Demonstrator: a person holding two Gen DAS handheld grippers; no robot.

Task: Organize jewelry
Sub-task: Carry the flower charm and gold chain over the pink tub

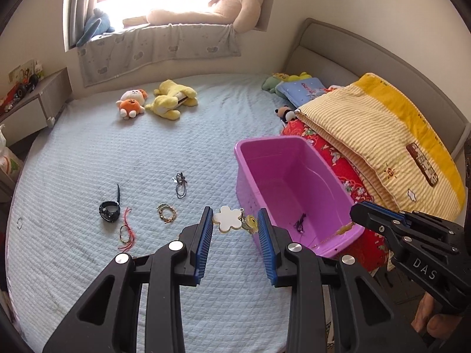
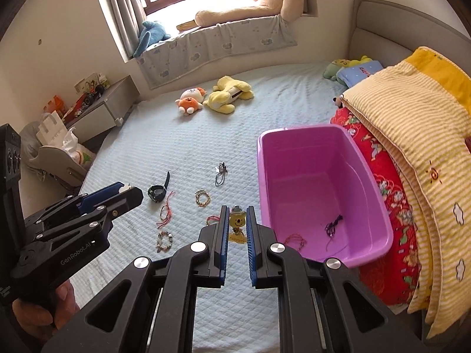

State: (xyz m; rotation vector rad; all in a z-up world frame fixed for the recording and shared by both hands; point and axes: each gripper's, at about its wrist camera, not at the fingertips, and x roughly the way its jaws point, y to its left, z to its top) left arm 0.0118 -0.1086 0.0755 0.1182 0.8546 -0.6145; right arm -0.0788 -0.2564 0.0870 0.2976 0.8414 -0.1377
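Watch (image 1: 109,210) and bracelets (image 1: 167,213) lie loose on the bed (image 1: 88,147). Left tongs (image 1: 235,217) pinch a white flower charm (image 1: 226,220), set crosswise. Right tongs (image 2: 238,210) clamp a yellow bear charm (image 2: 238,222) lengthwise, beside the purple bin (image 2: 294,135).

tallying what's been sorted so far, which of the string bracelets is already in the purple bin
The dark purple string bracelet: it alone lies on the floor of the purple bin. The red string bracelet and the beaded ones remain on the bedspread.

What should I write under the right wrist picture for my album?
Right gripper holding a yellow bear charm beside the purple plastic tub on the bed.
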